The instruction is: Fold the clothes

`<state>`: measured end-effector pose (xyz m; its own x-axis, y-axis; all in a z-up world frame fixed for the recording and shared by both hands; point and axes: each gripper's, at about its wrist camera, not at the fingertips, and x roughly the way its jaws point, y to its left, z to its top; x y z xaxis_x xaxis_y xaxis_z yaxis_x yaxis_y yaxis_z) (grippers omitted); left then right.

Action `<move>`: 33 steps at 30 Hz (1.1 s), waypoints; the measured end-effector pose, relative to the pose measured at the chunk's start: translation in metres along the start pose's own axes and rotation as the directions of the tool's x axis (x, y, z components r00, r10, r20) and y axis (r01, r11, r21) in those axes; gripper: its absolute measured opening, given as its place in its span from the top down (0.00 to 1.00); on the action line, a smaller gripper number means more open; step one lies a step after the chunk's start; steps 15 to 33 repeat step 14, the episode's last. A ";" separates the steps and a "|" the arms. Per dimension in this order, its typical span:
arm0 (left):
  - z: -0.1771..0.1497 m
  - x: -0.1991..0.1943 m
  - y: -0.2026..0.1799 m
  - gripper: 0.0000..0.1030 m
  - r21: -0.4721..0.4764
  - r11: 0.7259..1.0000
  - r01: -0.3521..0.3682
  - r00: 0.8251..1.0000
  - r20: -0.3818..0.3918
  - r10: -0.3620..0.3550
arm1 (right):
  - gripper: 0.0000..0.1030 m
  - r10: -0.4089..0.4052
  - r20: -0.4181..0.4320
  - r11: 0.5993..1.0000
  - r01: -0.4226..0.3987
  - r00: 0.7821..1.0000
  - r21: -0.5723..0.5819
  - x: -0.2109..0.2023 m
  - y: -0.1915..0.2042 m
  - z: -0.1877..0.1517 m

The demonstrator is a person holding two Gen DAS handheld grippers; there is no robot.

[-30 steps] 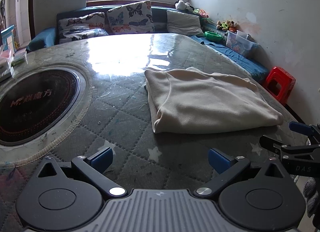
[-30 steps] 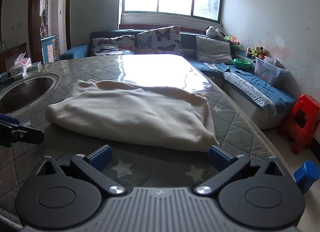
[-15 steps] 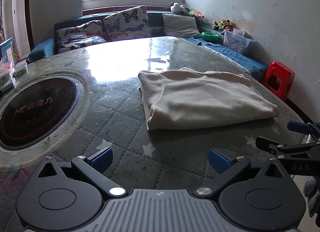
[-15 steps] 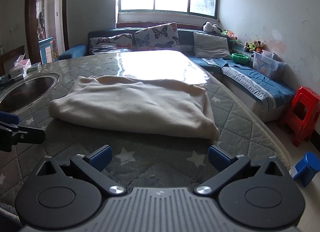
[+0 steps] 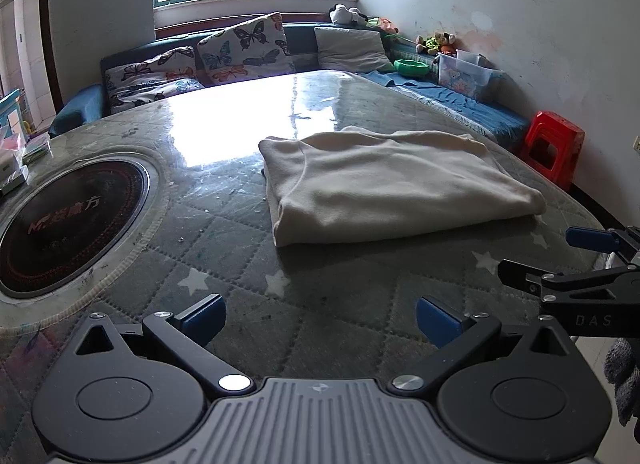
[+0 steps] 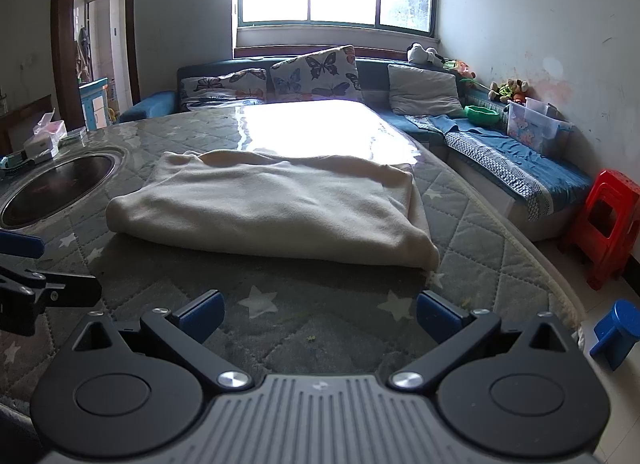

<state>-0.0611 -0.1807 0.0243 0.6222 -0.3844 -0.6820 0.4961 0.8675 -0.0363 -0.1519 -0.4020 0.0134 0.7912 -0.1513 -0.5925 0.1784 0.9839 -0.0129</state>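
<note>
A cream garment lies folded into a flat rectangle on the quilted grey table; the right wrist view shows the same garment straight ahead. My left gripper hovers open above the table's near edge, short of the garment, holding nothing. My right gripper is open too, back from the garment's near fold. In the left wrist view the right gripper enters at the right edge. The left gripper shows at the left edge of the right wrist view.
A round black cooktop inset sits in the table at left, with small boxes beyond it. A sofa with butterfly cushions runs behind and along the right wall. A red stool and a blue stool stand on the floor right.
Both grippers have drawn back and risen from the garment, which now looks farther away. The garment lies unchanged. Both grippers stayed open.
</note>
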 end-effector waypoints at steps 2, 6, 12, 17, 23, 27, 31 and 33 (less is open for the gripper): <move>-0.001 0.000 -0.002 0.00 0.004 1.000 0.004 1.000 0.000 -0.004 | 0.00 0.002 -0.001 1.000 -0.002 1.000 0.002 0.000 0.001 -0.001; -0.001 -0.001 -0.005 0.00 0.010 1.000 0.012 1.000 0.002 -0.012 | 0.00 0.007 -0.001 1.000 -0.007 1.000 0.002 -0.001 0.002 -0.002; -0.002 -0.002 -0.008 0.00 0.017 1.000 0.023 1.000 0.007 -0.023 | 0.00 0.012 -0.002 1.000 -0.012 1.000 -0.003 -0.002 0.004 -0.002; -0.002 -0.002 -0.008 0.00 0.019 0.999 0.027 1.000 0.008 -0.027 | 0.00 0.012 -0.003 1.000 -0.012 1.000 -0.003 -0.002 0.005 -0.002; -0.002 -0.002 -0.008 0.00 0.019 0.999 0.027 1.000 0.008 -0.027 | 0.00 0.012 -0.003 1.000 -0.012 1.000 -0.003 -0.002 0.005 -0.002; -0.002 -0.002 -0.008 0.00 0.019 0.999 0.027 1.000 0.008 -0.027 | 0.00 0.012 -0.003 1.000 -0.012 1.000 -0.003 -0.002 0.005 -0.002; -0.002 -0.002 -0.008 0.00 0.019 0.999 0.027 1.000 0.008 -0.027 | 0.00 0.012 -0.003 1.000 -0.012 1.000 -0.003 -0.002 0.005 -0.002; -0.002 -0.002 -0.008 0.00 0.019 0.999 0.027 1.000 0.008 -0.027 | 0.00 0.012 -0.003 1.000 -0.012 1.000 -0.003 -0.002 0.005 -0.002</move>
